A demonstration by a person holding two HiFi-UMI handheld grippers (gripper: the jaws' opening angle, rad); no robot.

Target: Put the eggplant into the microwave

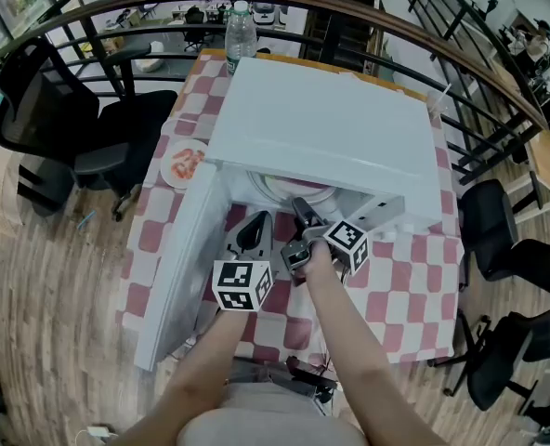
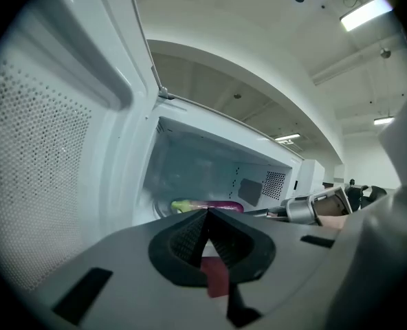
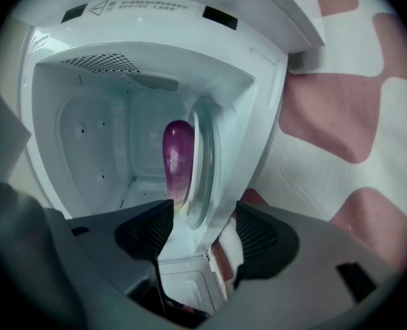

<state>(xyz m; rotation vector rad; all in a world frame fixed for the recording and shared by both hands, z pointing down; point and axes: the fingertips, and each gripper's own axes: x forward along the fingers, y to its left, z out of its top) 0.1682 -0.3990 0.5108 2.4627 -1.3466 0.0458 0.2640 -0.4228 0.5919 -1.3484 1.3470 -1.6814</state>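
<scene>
The purple eggplant (image 3: 178,153), with its green stem end (image 2: 183,205), lies on the glass turntable plate (image 3: 207,163) inside the white microwave (image 1: 331,128). The microwave door (image 1: 177,268) hangs open to the left. My right gripper (image 3: 203,232) sits just in front of the cavity mouth, open, with nothing between its pads and clear of the eggplant. My left gripper (image 2: 207,218) is beside it near the door, jaws shut and empty. In the head view both grippers (image 1: 254,232) (image 1: 301,219) sit at the opening, and the eggplant is hidden under the microwave's top.
The microwave stands on a red-and-white checked table (image 1: 414,277). A plate of food (image 1: 184,163) lies at the table's left edge and a water bottle (image 1: 241,31) stands behind the microwave. Black office chairs (image 1: 71,110) (image 1: 498,230) flank the table, with a curved railing beyond.
</scene>
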